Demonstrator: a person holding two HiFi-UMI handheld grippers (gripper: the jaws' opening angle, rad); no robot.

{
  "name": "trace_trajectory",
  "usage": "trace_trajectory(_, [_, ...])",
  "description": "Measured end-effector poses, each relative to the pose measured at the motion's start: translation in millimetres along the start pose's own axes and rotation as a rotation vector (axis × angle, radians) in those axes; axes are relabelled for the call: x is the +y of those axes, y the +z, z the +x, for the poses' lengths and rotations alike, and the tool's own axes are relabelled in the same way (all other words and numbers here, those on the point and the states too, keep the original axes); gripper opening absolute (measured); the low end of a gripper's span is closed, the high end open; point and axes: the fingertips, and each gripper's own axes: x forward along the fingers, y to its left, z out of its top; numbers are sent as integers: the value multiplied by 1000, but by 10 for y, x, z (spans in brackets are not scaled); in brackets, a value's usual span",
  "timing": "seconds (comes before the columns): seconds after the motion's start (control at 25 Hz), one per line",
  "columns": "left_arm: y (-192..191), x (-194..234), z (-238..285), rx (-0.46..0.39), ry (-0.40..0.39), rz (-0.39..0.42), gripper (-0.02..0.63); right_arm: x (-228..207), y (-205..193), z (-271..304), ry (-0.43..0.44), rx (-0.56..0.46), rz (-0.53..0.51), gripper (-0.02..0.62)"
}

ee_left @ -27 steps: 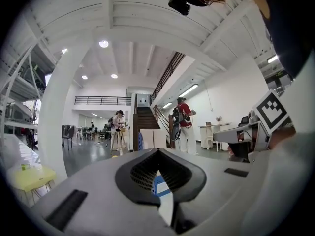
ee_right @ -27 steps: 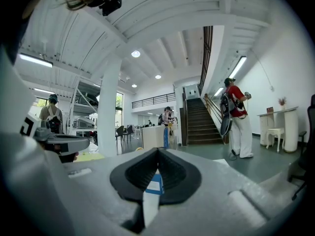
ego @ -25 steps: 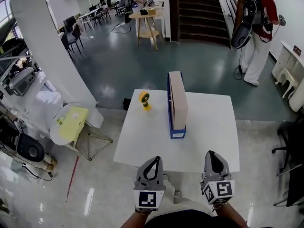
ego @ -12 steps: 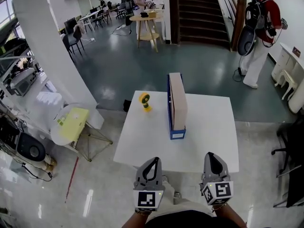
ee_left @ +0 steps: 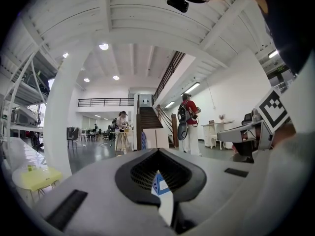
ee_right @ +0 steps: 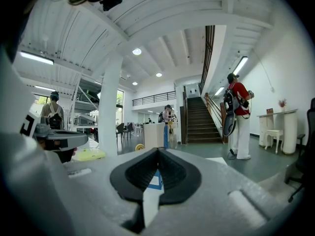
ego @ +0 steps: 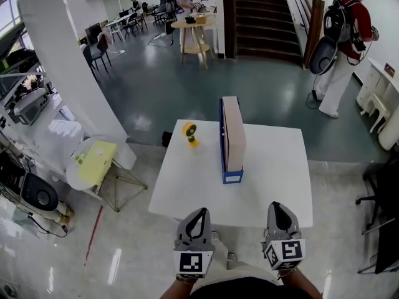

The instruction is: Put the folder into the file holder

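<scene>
A tan folder (ego: 234,132) stands upright inside a blue file holder (ego: 231,175) near the middle of a white table (ego: 274,179). Both grippers hang short of the table's near edge, apart from the holder. My left gripper (ego: 198,213) is shut with nothing in it, and my right gripper (ego: 278,205) is shut and empty too. In the left gripper view the shut left gripper (ee_left: 158,151) points at the folder (ee_left: 156,137), far off. In the right gripper view the shut right gripper (ee_right: 158,150) frames the holder (ee_right: 166,136) and folder (ee_right: 154,135).
A small yellow object (ego: 189,131) stands on the table left of the holder. A white pillar (ego: 65,73) and a yellow-topped folding stand (ego: 96,162) are to the left. A person with a backpack (ego: 340,42) stands at the back right by stairs (ego: 265,14). A black chair (ego: 381,198) is right.
Both grippers have drifted slightly toward me and lower in the head view. The folder and holder have not moved. The person at the back right shifted a little.
</scene>
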Motion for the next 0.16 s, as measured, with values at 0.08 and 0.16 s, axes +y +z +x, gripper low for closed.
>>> trace_trajectory(0.08, [-15,-15,-13,8,4,0,-2,-30,-18,-15,-4,3,-2,-2])
trace_trajectory(0.16, [-32,-28,-28,17,10,3,-2,-65,-36,-34,-9,8,-4,-2])
